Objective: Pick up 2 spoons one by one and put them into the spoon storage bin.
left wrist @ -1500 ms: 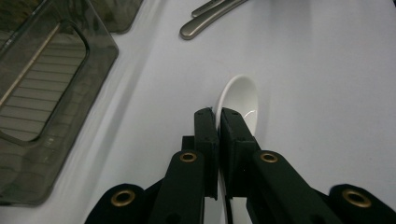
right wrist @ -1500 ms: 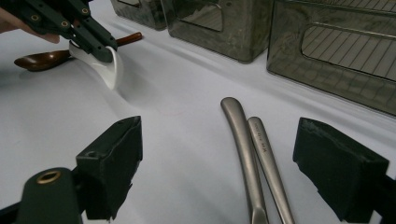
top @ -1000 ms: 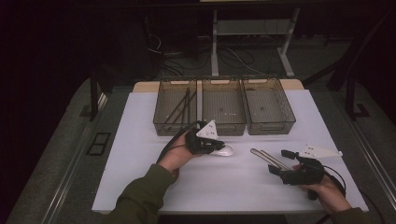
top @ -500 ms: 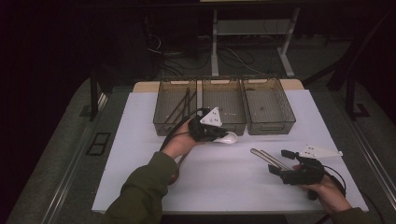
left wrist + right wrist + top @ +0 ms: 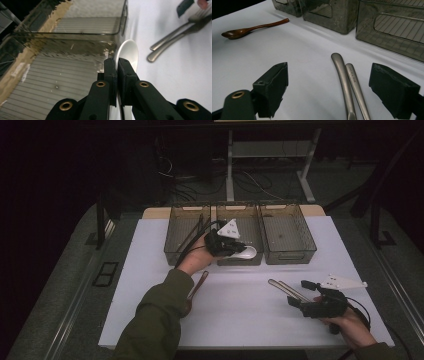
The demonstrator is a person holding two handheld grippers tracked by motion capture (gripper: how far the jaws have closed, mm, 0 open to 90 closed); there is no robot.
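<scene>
Since a second ago, my left gripper is carrying the white spoon, clamped by its handle, up to the middle bin. My right gripper is gaping around the two metal utensils. That thin handle may slip and clip the bin's rim.

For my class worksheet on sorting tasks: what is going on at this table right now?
A person is sorting cutlery into three clear bins at the far edge of a white table. The left gripper is shut on a white spoon and holds it by the middle bin. The right gripper rests open around the handles of two metal utensils lying on the table. A brown wooden spoon lies off to the left.
</scene>
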